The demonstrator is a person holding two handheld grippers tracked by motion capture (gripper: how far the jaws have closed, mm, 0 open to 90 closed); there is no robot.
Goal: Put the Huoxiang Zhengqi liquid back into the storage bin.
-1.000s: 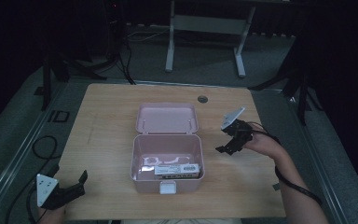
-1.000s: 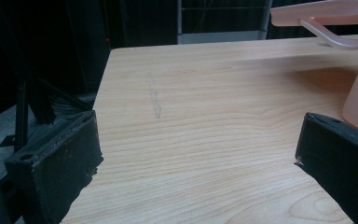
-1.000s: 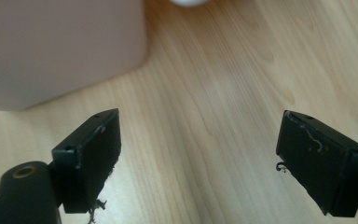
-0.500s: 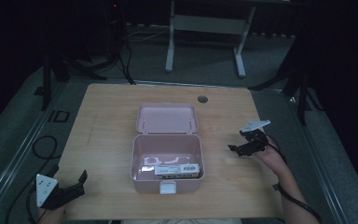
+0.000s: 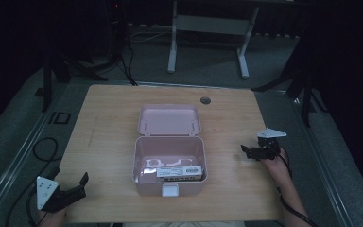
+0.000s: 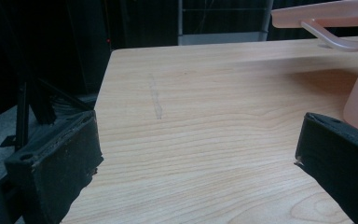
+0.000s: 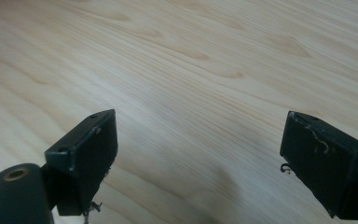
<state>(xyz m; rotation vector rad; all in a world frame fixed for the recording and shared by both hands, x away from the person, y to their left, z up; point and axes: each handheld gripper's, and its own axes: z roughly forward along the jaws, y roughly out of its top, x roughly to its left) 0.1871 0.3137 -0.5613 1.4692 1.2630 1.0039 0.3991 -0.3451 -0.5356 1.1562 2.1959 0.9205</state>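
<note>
Wooden table (image 5: 104,142), open pink box (image 5: 170,161), labelled packet (image 5: 178,172) inside

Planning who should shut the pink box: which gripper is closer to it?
The right gripper, beside the box on its right. The left gripper sits farther off at the table's near left corner. Both are open.

I see a pale pink plastic box (image 5: 169,161), a light wood-grain worktop (image 5: 104,132), and both claws' jaws black.
</note>
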